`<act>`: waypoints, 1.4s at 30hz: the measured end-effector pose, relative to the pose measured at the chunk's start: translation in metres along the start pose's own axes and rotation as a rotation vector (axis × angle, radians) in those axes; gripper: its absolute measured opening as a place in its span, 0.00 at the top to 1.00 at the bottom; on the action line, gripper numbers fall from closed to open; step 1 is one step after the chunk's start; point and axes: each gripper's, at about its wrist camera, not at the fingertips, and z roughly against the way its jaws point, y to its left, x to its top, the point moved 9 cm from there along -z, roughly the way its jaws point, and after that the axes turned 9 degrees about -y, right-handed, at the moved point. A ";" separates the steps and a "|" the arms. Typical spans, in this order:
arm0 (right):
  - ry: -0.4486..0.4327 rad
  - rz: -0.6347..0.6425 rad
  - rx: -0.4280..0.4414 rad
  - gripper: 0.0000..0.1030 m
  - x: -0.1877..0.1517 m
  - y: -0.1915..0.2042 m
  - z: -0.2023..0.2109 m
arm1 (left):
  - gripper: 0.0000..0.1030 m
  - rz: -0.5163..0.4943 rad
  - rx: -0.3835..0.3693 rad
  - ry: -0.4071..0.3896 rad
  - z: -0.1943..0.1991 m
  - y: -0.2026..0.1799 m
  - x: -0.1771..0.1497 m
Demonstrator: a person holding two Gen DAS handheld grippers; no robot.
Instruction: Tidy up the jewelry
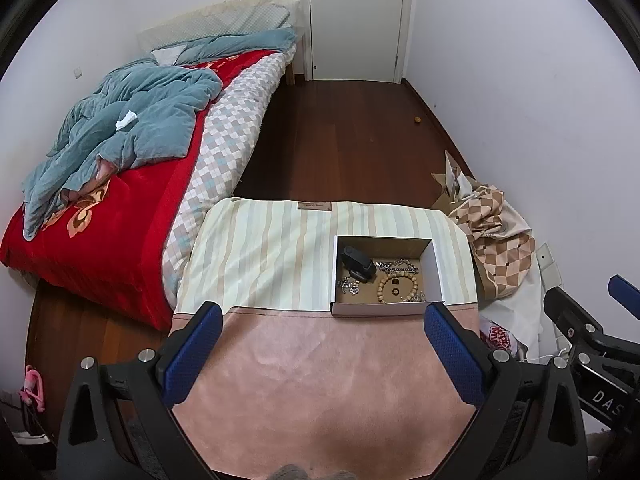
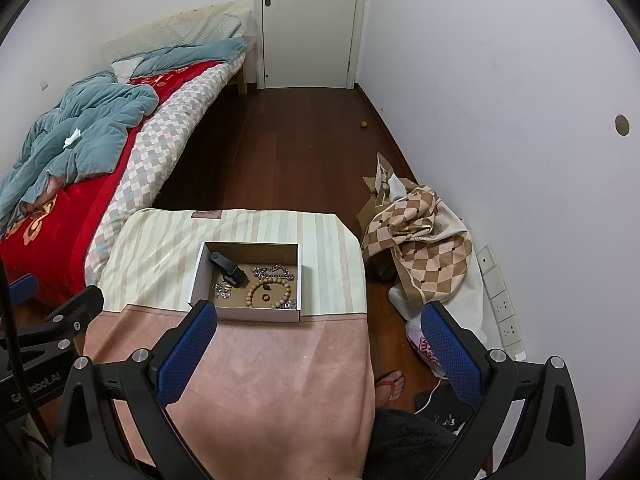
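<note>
An open cardboard box (image 1: 438, 276) (image 2: 196, 280) sits on the cloth-covered table (image 1: 320, 360) (image 2: 272, 380). Inside lie a wooden bead bracelet (image 1: 397, 286) (image 2: 268, 293), a silver chain (image 1: 398, 268) (image 2: 274, 271), small silver pieces (image 1: 349, 285) (image 2: 221, 290), a small ring (image 1: 396, 291) (image 2: 265, 298) and a black watch-like item (image 1: 357, 262) (image 2: 229, 267). My left gripper (image 1: 322, 312) is open and empty above the table, short of the box. My right gripper (image 2: 318, 312) is open and empty, its left finger near the box's front left corner.
A bed (image 1: 120, 184) with a red blanket and teal duvet stands left. A heap of checked cloth (image 1: 496, 240) (image 2: 424, 248) lies on the floor at right by the wall. A white door (image 1: 356, 20) is at the back. A foot in a sandal (image 2: 390, 384) is beside the table.
</note>
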 end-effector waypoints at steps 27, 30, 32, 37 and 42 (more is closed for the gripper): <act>-0.002 -0.004 0.001 0.00 0.002 0.000 0.003 | 0.00 -0.001 0.004 -0.010 0.005 0.001 0.004; -0.002 -0.005 0.003 0.00 0.002 -0.001 0.004 | 0.00 -0.004 0.005 -0.014 0.008 0.000 0.006; -0.003 -0.005 0.002 0.00 0.002 0.000 0.005 | 0.00 -0.004 0.003 -0.014 0.008 0.000 0.006; -0.004 -0.007 0.003 0.00 0.002 0.000 0.006 | 0.00 -0.004 0.006 -0.013 0.008 0.000 0.006; -0.004 -0.010 0.005 0.00 0.002 -0.002 0.006 | 0.00 -0.004 0.005 -0.014 0.008 0.000 0.006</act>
